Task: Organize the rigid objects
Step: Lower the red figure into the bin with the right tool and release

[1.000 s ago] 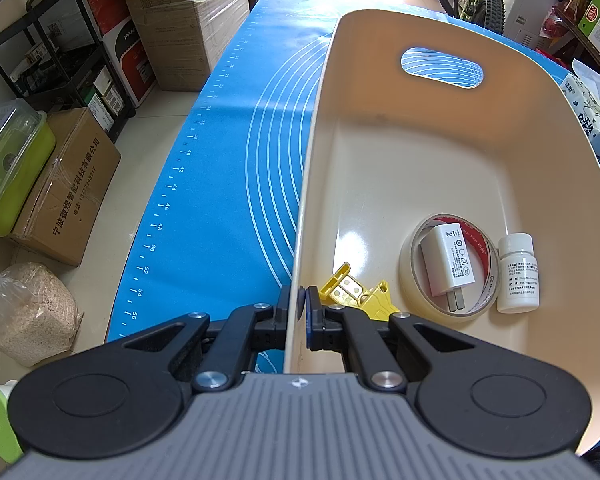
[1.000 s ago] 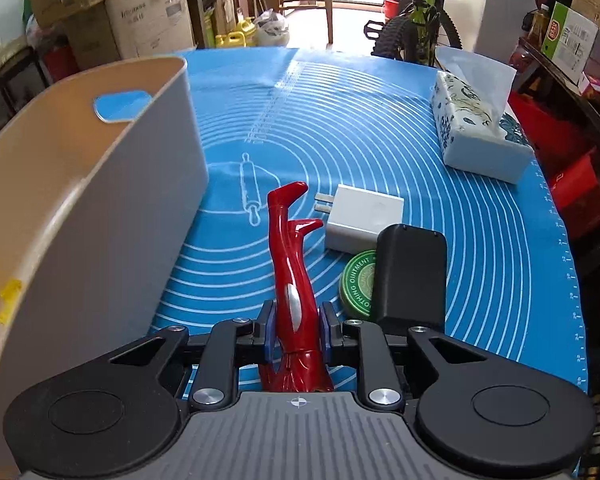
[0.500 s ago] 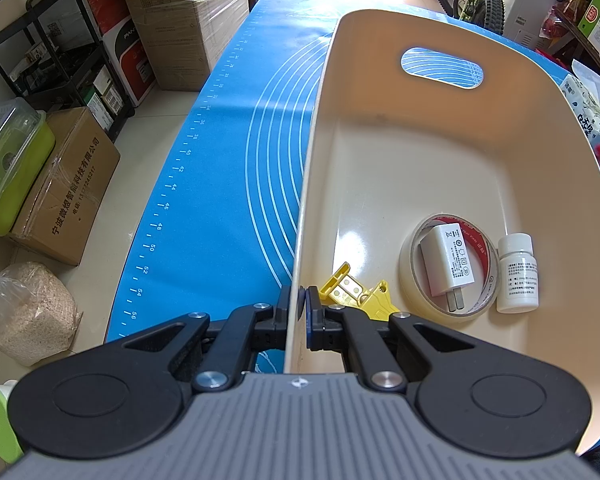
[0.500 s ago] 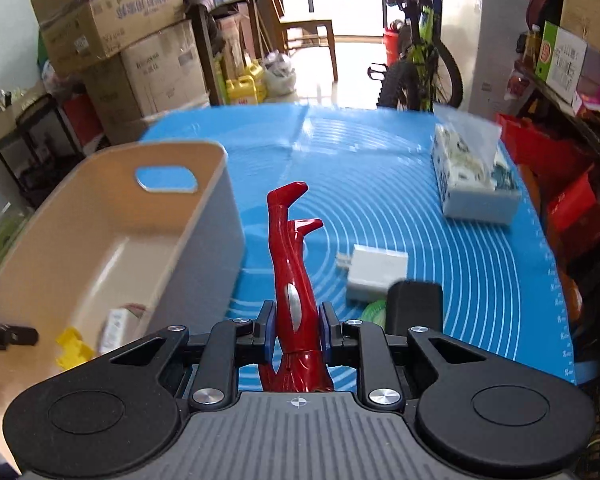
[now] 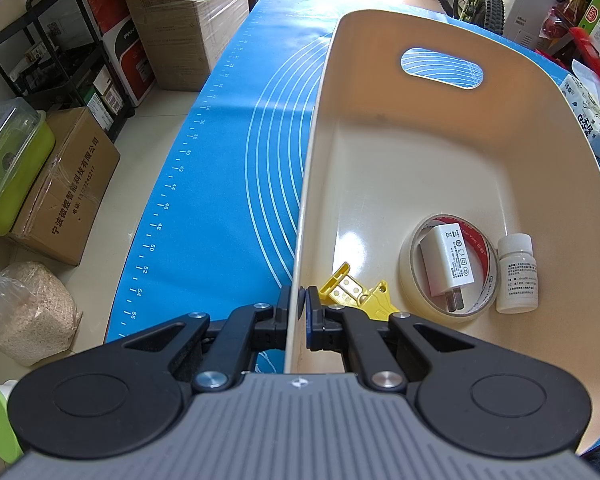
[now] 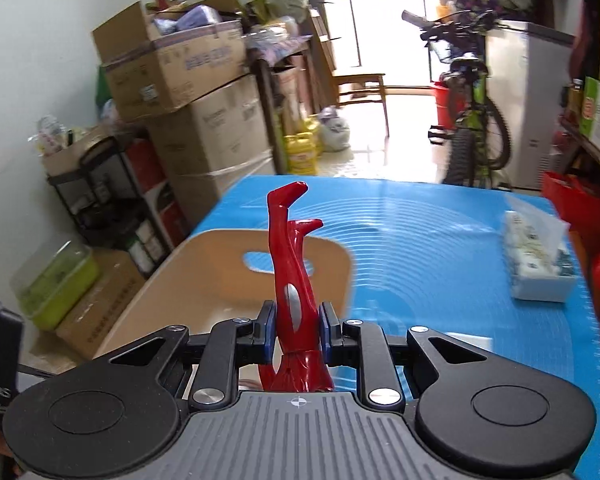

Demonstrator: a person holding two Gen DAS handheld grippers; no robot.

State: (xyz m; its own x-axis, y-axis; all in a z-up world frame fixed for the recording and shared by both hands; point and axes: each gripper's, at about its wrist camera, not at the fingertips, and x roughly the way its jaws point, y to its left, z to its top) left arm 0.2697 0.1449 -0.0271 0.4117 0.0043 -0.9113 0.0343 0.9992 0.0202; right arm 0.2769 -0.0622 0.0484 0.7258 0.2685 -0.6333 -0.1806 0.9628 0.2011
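My left gripper (image 5: 298, 306) is shut on the near left wall of the cream bin (image 5: 440, 160), which stands on the blue mat (image 5: 236, 160). Inside the bin lie a yellow clip (image 5: 352, 290), a tape roll (image 5: 410, 276) with a white charger (image 5: 446, 262) in it, and a white pill bottle (image 5: 516, 274). My right gripper (image 6: 296, 330) is shut on a red figure (image 6: 294, 264), legs pointing up, held above the bin (image 6: 204, 276). A red blur shows at the right edge of the left wrist view.
A tissue pack (image 6: 538, 268) lies on the mat's right side. Cardboard boxes (image 6: 204, 120), a black shelf (image 6: 112, 200) and a green container (image 6: 56, 284) stand left of the table. A bicycle (image 6: 476, 120) stands behind it.
My right gripper has risen and swung left with the red figure, from over the mat to above the bin. My left gripper has stayed clamped on the bin wall.
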